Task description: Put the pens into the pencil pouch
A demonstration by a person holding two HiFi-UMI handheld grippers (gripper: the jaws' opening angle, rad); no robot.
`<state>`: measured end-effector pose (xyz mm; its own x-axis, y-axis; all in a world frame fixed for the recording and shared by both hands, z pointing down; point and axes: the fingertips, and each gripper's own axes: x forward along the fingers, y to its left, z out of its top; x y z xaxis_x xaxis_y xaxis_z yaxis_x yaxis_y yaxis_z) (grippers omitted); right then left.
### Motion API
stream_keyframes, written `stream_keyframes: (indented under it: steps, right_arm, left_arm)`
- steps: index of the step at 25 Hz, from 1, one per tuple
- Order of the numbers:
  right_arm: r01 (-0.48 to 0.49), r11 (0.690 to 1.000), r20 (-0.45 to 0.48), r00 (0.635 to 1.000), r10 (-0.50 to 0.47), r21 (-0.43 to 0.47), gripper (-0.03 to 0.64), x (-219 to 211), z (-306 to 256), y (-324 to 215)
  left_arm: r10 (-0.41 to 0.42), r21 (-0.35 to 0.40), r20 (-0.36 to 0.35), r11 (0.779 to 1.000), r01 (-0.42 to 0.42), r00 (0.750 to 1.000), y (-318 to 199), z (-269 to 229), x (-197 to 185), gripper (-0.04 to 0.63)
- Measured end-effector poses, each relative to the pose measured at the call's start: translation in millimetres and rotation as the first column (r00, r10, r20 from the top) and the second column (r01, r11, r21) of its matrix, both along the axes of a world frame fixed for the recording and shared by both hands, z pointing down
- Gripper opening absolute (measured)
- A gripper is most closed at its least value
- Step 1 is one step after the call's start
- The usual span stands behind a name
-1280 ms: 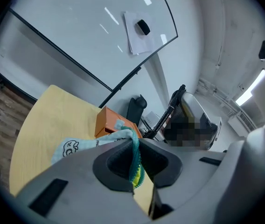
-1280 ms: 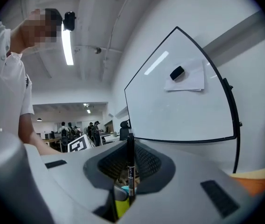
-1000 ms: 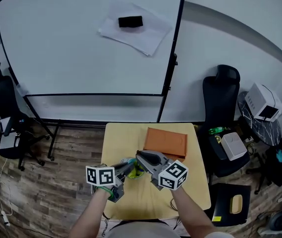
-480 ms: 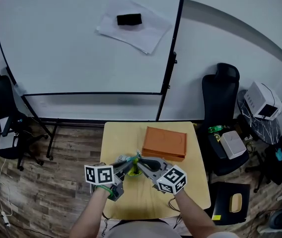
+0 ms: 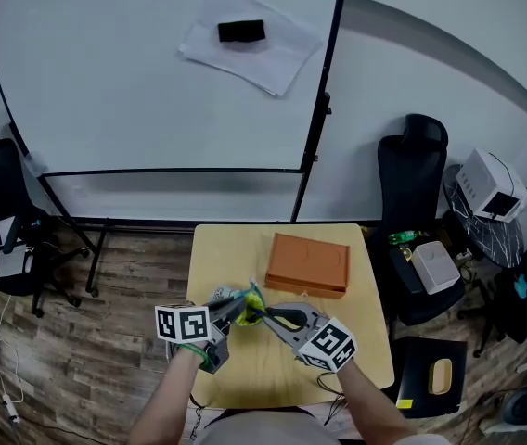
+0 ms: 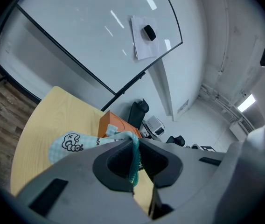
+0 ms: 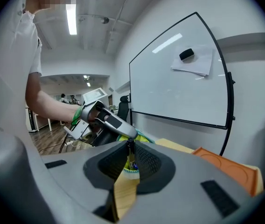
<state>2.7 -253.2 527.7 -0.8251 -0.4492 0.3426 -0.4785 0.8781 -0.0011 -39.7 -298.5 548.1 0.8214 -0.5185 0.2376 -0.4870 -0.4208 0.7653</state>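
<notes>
On the near half of the small wooden table [image 5: 222, 253] lies the pouch [image 5: 227, 297], pale blue check with a cartoon figure on its side and a teal zip along its mouth. The left gripper [image 5: 241, 305] is clenched on that zip edge, with the teal band pinched flat between its jaws; yellow lining shows inside the opening. The right gripper [image 5: 263, 312] comes in from the right, its tips just beside the left one's at the pouch mouth; its jaws are closed on a thin dark pen [image 7: 131, 154], which shows as a slim upright line in the gap between them, right over the opening; whether its tip is already inside I cannot tell. Beyond the two grippers, toward the far right of the table, sits a flat orange box [image 5: 308, 264], apart from the pouch. Behind the table stands a whiteboard [image 5: 134, 91] with a sheet of paper [image 5: 263, 63] and a black eraser [image 5: 242, 31] on it; a black office chair [image 5: 412, 188] stands to the right of the table.
</notes>
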Motion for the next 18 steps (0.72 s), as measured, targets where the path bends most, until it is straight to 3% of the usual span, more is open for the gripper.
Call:
stream_keyframes:
  steps: [3,11,18]
  right_arm:
    - [-0.004,1.0,-0.019,1.0,0.004,0.0,0.048,5.3,3.4,4.4]
    - [-0.029,0.999,0.054,0.998,0.028,0.029,0.046,-0.3,-15.7,-7.8]
    - [-0.015,1.0,-0.009,1.0,0.016,0.022,0.046,-10.1,6.5,-10.2]
  left_arm:
    - [0.005,-0.001,-0.001,1.0,-0.005,1.0,1.1,0.8,1.3,0.035]
    - [0.02,0.005,-0.012,1.0,-0.02,1.0,4.3,-2.6,9.1,0.035]
    - [0.031,0.021,-0.052,0.999,-0.03,0.998,9.1,-14.4,13.6,0.035]
